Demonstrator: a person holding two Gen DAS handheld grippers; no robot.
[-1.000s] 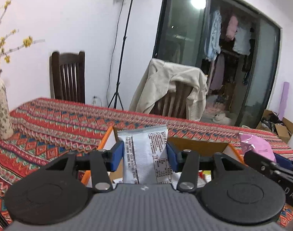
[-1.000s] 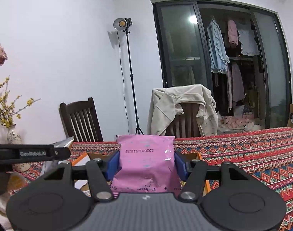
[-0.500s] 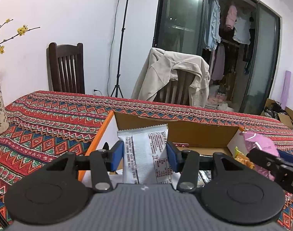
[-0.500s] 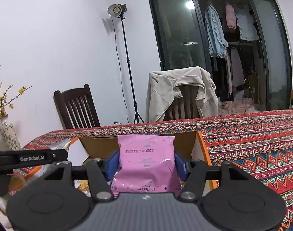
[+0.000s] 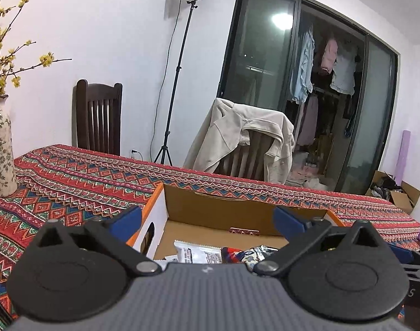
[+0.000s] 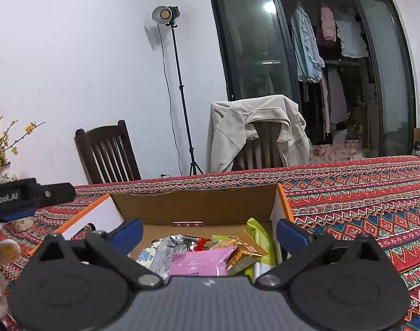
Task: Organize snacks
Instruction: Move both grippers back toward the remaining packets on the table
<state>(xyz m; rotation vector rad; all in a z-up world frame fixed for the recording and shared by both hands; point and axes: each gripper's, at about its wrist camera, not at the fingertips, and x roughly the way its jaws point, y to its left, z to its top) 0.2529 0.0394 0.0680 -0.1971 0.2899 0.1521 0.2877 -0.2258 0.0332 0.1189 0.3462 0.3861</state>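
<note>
Both grippers — left gripper (image 5: 207, 218), right gripper (image 6: 208, 230) — are opening, nothing between them, over the orange-edged cardboard box (image 6: 198, 207); the soft, light pink foil snack packet (image 6: 200, 262) lies inside — best pinched at a sealed edge.

Location: a home dining room. Indicators: table under a red patterned woven cloth (image 5: 71, 182), dark wooden slat-back chair (image 5: 98, 115) at the far wall, laundry hanging behind far-right dark-framed glass sliding doors (image 6: 314, 63).
</note>
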